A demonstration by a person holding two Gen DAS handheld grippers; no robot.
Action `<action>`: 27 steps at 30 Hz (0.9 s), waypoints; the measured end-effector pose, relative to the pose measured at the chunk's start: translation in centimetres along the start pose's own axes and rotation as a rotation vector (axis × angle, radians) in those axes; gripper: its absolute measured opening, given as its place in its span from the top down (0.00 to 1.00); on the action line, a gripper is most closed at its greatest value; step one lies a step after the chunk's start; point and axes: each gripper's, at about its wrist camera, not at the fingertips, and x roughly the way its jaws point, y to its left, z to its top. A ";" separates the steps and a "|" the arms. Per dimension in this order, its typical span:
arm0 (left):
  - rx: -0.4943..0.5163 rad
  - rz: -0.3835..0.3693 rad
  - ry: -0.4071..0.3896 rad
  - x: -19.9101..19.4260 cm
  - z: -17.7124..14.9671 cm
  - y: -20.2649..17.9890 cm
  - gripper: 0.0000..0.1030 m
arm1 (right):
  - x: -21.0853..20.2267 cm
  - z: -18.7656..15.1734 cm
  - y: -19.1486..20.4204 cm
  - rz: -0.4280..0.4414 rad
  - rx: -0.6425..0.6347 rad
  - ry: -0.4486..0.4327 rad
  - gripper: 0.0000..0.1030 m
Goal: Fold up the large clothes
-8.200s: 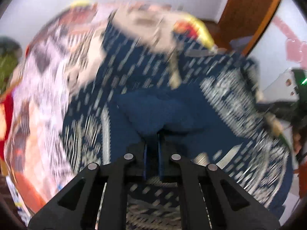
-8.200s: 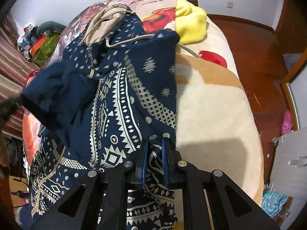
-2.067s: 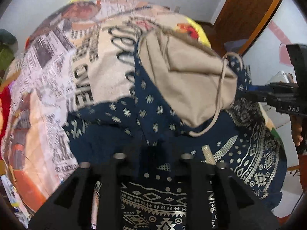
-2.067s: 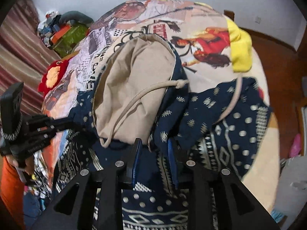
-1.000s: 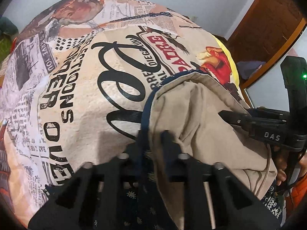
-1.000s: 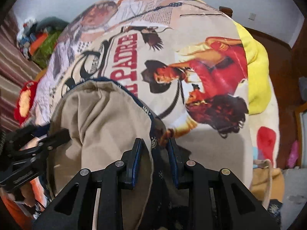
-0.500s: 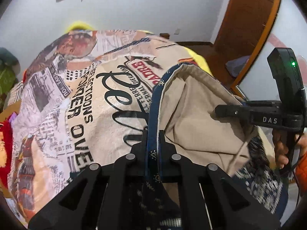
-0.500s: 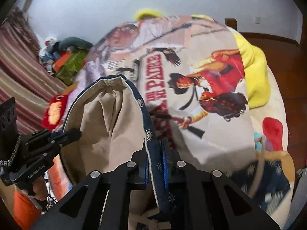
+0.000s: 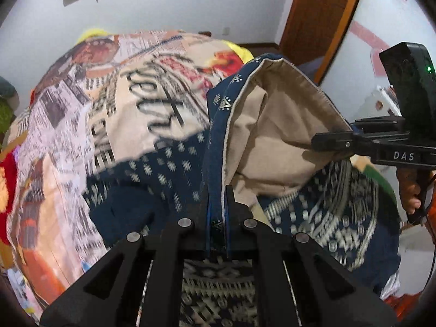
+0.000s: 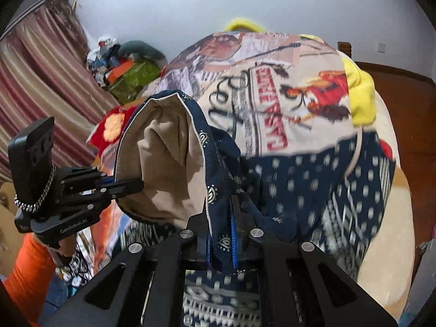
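One navy patterned hooded garment with beige lining, its hood rim clamped by two black tools, left tool, right tool, lifted over one bed covered by a printed blanket.

Bed fills frame center, covered w/ printed newspaper-style blanket; navy patterned garment lies on it at lower right, yellow fabric at upper right.
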 end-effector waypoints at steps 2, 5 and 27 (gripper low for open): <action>-0.002 -0.010 0.026 0.2 -1.5 -0.5 0.94 | -0.1 -1.7 0.2 -0.008 0.005 0.017 0.92; 0.006 -0.006 0.058 0.5 -3.6 -0.9 0.94 | 0.1 -3.8 -0.1 -0.018 0.033 0.054 0.92; -0.080 0.066 -0.067 -6.0 -3.9 1.3 0.60 | -6.2 -8.9 -1.8 -0.139 0.082 0.133 0.91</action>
